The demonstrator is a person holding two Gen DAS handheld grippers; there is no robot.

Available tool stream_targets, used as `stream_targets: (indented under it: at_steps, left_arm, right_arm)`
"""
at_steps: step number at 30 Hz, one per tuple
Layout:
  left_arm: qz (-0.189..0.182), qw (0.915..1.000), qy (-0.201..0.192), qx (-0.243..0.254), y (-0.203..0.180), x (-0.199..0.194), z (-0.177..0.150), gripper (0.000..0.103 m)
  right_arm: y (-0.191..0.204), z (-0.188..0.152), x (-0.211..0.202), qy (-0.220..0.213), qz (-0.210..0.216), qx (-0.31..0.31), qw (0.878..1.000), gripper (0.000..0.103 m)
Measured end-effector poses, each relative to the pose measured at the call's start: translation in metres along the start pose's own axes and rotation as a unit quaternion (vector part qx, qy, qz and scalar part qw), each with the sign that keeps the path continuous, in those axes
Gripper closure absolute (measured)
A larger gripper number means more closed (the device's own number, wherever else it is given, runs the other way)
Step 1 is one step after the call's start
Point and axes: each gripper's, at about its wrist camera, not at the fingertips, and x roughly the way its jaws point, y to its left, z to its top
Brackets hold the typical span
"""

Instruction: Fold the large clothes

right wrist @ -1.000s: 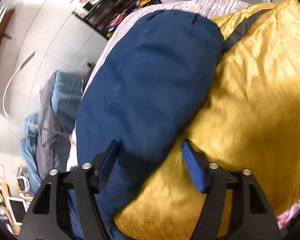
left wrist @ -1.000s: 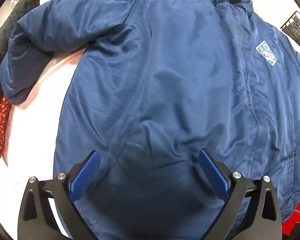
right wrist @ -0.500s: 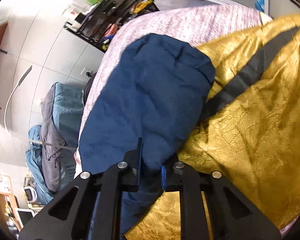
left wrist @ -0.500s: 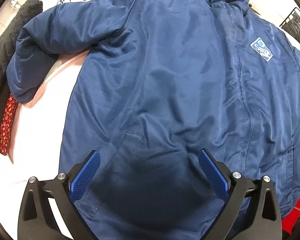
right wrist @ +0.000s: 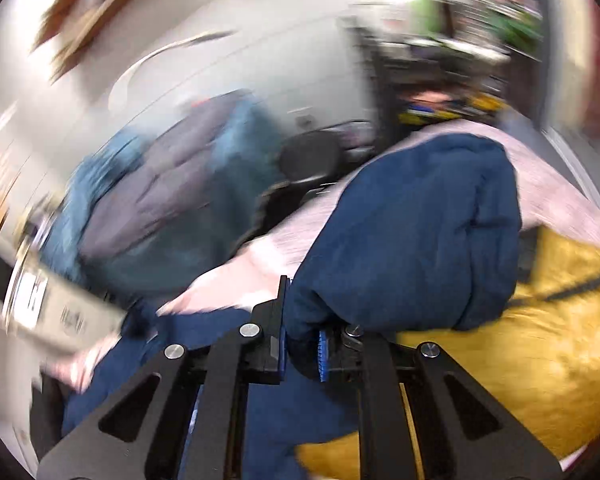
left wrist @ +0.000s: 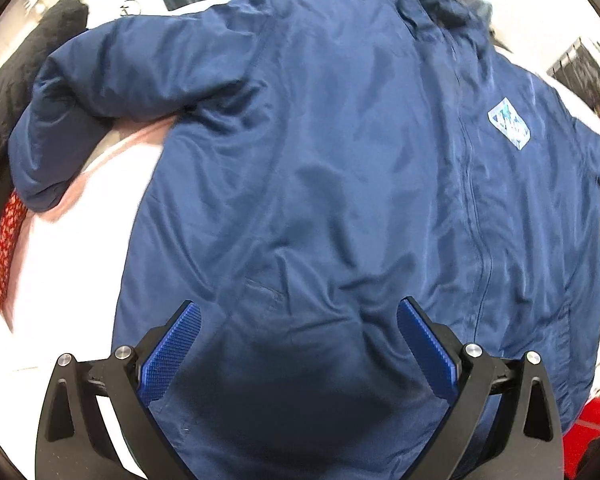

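The navy jacket (left wrist: 320,184) lies front-up across the pale bed surface (left wrist: 68,264), filling most of the left wrist view, zipper running down the right of centre and a light chest badge (left wrist: 509,123) at the upper right; one sleeve (left wrist: 100,92) bends toward the upper left, beside a black knitted garment (left wrist: 16,92) and a red patterned cloth (left wrist: 2,256) at the left edge.

The likeliest trouble sits with the right gripper (right wrist: 300,344); its pads are pressed together on a bunched fold of the jacket's other sleeve (right wrist: 412,232), low in the centre of the right wrist view, and that pinch looks shallow and the cloth slick, so a quick swing could pull the fabric free and let the sleeve drop short of the jacket body. The sleeve hangs over a gold satin cloth (right wrist: 540,344) at the lower right, which could be dragged along if any of it were caught too; I cannot tell that it is clear. Heavy blur across this view suggests a fast move, which adds to the slip risk.

The left gripper (left wrist: 298,344) stands wide apart, pinching nothing, pointing steeply down over the hem area (left wrist: 300,408) at the bottom centre; with nothing pinning the body there, a tug on the sleeve could skew the whole jacket.
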Motion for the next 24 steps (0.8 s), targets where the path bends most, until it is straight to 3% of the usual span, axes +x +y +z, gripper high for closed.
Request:
stream_targets:
  at_steps: [3, 8, 13, 19, 21, 23, 24]
  left_arm:
    - [0.005, 0.9996, -0.018, -0.019, 0.016, -0.007, 0.001, 0.006]
    - [0.021, 0.997, -0.038, -0.063, 0.053, -0.016, -0.006, 0.006]
    - [0.043, 0.9933, -0.034, -0.101, 0.09, -0.019, -0.02, 0.006]
    - [0.05, 0.9894, -0.019, -0.135, 0.12, -0.014, -0.038, 0.006]
    - [0.049, 0.9881, -0.017, -0.145, 0.127, -0.014, -0.04, 0.006]
    - [0.049, 0.9873, -0.016, -0.15, 0.131, -0.013, -0.04, 0.006]
    - [0.048, 0.9872, -0.015, -0.151, 0.133, -0.012, -0.038, 0.006]
  right_arm:
    - [0.089, -0.016, 0.018, 0.03, 0.054, -0.076, 0.995, 0.092]
    - [0.222, -0.075, 0.057, 0.098, 0.128, -0.171, 0.972, 0.092]
    - [0.316, -0.156, 0.098, 0.155, 0.138, -0.251, 0.945, 0.092]
    - [0.362, -0.229, 0.134, 0.19, 0.1, -0.326, 0.921, 0.089]
    - [0.367, -0.245, 0.142, 0.205, 0.091, -0.332, 0.916, 0.079]
    - [0.366, -0.253, 0.144, 0.218, 0.112, -0.322, 0.915, 0.056]
    - [0.365, -0.255, 0.142, 0.217, 0.117, -0.322, 0.914, 0.053]
